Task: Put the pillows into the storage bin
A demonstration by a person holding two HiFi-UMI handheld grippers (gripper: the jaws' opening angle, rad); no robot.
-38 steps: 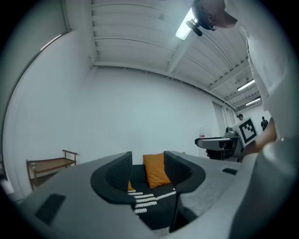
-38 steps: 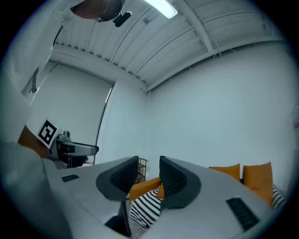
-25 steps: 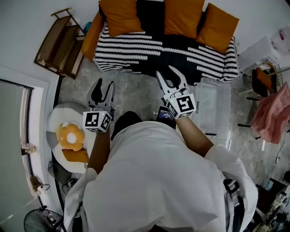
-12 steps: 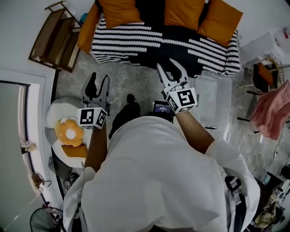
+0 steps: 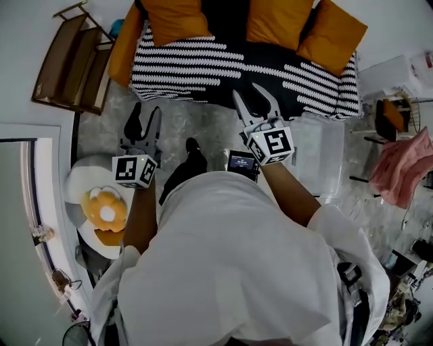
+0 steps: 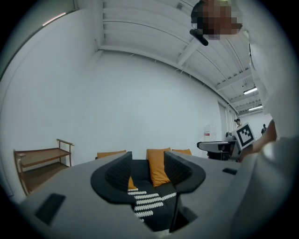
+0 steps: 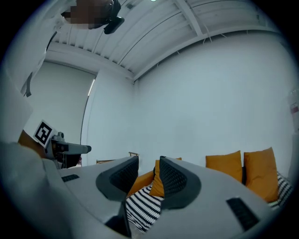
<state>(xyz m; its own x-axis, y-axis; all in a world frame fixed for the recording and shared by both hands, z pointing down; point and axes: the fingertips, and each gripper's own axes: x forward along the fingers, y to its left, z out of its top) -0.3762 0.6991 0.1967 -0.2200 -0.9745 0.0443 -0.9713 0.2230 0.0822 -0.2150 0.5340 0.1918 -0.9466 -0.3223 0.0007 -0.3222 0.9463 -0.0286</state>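
Orange pillows [image 5: 274,20]: four in the head view. They lean in a row along the back of the sofa, one of them at its left end, and none is in the bin yet.
Sofa [image 5: 203,64]: black-and-white striped cover, directly ahead of the person.
Storage bin [image 5: 318,162]: clear plastic, on the grey floor just in front of the sofa's right end. It looks empty.
Left gripper [image 5: 147,108]: held level and aimed at the sofa, short of its front edge. Its jaws stand partly apart with nothing between them; only the far cushions show through the gap.
Right gripper [image 5: 247,91]: also level, its tips over the sofa's front edge. Its jaws are parted a little narrower than the left's and are empty too.
Task stage: judged an approach, with no pillow touched.
Handling, judged: the pillows look light, soft and bulky. They should squash under the pads rather than resist, and the cloth should not slip much.
Where to grip, judged: pinch a corner or an edge seam, where the stuffing is thin enough for the jaws to close over. A bite on the plump middle would likely slide off.
Risk, judged: a pillow may need pressing down to sit inside the bin walls.
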